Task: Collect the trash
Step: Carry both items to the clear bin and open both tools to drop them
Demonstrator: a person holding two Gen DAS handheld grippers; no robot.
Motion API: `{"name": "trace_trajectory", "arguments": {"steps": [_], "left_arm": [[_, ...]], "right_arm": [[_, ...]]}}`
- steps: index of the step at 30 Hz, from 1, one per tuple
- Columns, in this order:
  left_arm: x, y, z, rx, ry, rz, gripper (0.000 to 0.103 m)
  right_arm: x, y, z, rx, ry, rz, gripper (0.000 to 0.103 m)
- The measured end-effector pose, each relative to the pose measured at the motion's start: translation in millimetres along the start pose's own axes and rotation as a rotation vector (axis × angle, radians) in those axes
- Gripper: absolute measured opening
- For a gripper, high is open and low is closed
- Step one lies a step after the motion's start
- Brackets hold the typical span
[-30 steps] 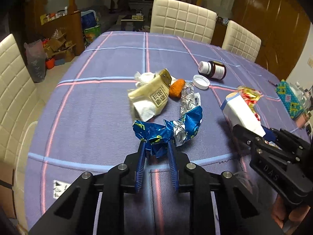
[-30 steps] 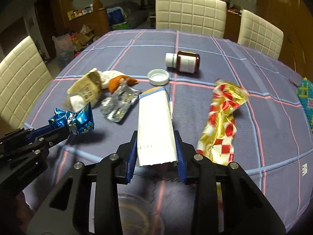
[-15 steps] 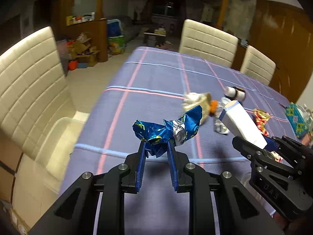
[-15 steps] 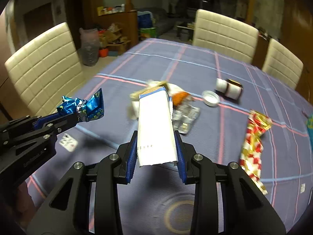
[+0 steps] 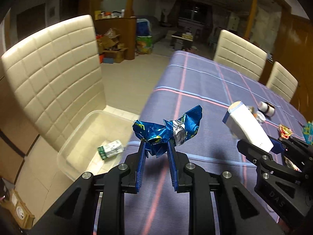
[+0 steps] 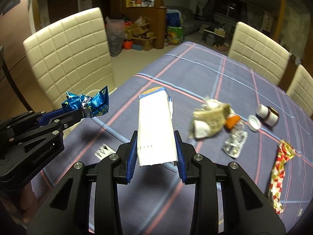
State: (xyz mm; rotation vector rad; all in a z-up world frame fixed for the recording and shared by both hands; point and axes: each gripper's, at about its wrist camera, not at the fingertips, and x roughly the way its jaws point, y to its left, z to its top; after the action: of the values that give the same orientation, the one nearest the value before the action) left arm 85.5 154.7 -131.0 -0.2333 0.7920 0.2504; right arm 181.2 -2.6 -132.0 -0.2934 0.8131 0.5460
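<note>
Carry-to-bin step. Left gripper (image 5: pixel 155 146) clamped on blue foil wrapper (image 5: pixel 168 130), held over table's left edge. Right gripper (image 6: pixel 156 146) clamped on white carton (image 6: pixel 155 129), above table. Clear bin (image 5: pixel 64 156) on floor, near left. Next, probably: move over bin, release both.

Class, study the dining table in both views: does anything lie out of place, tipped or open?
Yes. A brown bottle lies on its side on the table, its white cap off beside it. Crumpled wrappers and an empty blister pack are scattered nearby.
</note>
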Motion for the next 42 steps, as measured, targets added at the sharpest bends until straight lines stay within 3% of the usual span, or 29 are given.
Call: {"name": "trace_trajectory", "arguments": {"steps": [23, 42], "left_arm": [[24.9, 101.2, 1.1, -0.157, 0.019, 0.136, 0.022], [47.3, 131.1, 9.3, -0.198, 0.04, 0.184, 0.022]], "right_arm": [[54.7, 89.3, 39.2, -0.149, 0.061, 0.115, 0.036], [78.6, 121.7, 62.5, -0.189, 0.057, 0.153, 0.036]]}}
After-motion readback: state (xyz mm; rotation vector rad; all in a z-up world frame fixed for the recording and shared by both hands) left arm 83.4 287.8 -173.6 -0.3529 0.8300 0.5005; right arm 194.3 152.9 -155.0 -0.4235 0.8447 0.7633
